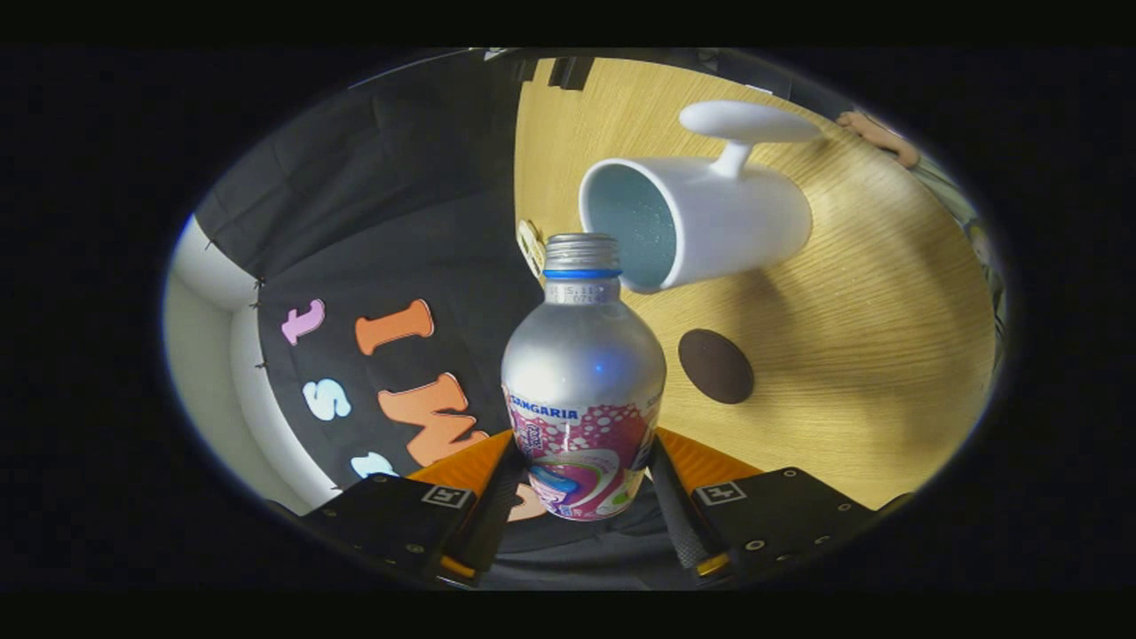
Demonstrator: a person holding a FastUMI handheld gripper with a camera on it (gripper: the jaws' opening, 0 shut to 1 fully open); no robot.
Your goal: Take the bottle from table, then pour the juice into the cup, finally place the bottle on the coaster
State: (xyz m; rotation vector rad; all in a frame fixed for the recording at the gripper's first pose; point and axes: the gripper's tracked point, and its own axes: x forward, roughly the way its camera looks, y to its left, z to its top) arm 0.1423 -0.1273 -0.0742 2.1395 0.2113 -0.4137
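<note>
The tool (pixel 581 484) is gripping the bottle (pixel 583 390) by its lower body, both fingers pressing on it, its open neck tipping toward the cup's (pixel 701 222) mouth over the counter (pixel 870 355). The coaster (pixel 715 366) is lying beside the cup.

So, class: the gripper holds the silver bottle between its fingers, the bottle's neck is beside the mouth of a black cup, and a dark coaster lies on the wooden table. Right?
Not quite. The gripper view shows the cup is white, not black. The rest stands: gripper clamping the bottle, coaster on the table.

A recording booth is seen: black cloth wall (pixel 390 177) is hung behind a wood-grain table (pixel 852 355).
</note>
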